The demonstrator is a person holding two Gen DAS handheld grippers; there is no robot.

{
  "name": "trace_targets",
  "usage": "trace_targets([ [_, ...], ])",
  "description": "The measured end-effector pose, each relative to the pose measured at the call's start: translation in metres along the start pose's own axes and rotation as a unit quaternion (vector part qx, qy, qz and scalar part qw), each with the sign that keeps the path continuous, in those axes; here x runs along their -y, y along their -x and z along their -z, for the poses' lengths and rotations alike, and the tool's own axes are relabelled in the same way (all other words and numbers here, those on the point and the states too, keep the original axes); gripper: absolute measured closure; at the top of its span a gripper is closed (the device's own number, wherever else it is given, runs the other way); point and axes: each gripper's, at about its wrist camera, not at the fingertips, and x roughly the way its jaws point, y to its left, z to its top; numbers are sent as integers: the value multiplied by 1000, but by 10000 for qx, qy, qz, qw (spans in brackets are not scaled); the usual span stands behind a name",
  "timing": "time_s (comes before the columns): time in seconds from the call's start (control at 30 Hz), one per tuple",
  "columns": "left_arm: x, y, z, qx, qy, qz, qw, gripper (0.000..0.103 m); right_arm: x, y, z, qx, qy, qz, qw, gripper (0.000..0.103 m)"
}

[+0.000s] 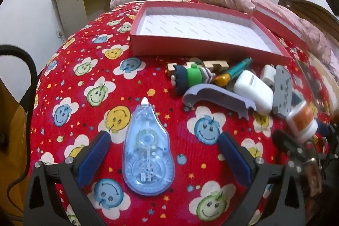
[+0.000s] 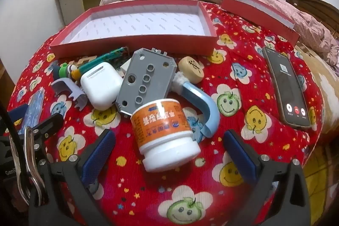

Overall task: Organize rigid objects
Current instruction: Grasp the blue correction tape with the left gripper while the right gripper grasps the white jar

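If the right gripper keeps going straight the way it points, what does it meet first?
Most likely the orange-labelled jar, lying on its side between the open fingers of the right gripper. The grey plate sits behind it; depth is hard to judge.

The left gripper (image 1: 164, 154) tilts steeply downward, its 2 blue-padded fingers (image 1: 94, 157) spread wide, pads touching nothing. The right gripper (image 2: 169, 151) tilts down likewise, jaws fully apart, its blue pads (image 2: 241, 155) clear of contact on both sides.

Two close, downtilted views sharing clutter (image 1: 233, 86)
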Motion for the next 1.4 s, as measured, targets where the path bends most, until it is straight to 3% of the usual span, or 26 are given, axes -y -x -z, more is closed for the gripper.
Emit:
trace_targets([
  [0.33, -7, 6, 0, -130, -280, 210, 9993, 1, -1, 6, 1, -180, 96, -125, 9997, 0],
  [0.7, -39, 20, -3, 25, 36, 194, 9998, 7, 13, 14, 3, -132, -82, -455, 9988, 3],
  [0.83, -36, 23, -2, -7, 38, 252, 9997, 15, 14, 17, 4, -117, -90, -513, 9986, 4],
  [1.03, -25, 25, 3, 0, -111, 321, 9994, 16, 20, 26, 4, -39, -85, -548, 9985, 6],
  [1.13, -22, 21, 4, -14, -113, 311, 9995, 21, 21, 31, 3, -6, -77, -545, 9985, 9],
  [1.33, -21, 15, 3, 51, -111, 240, 9996, 34, 18, 34, 4, -18, 3, -564, 9984, 24],
  [1.4, -21, 14, 2, 64, -83, 226, 9997, 34, 17, 33, 5, -49, 9, -588, 9983, 34],
])
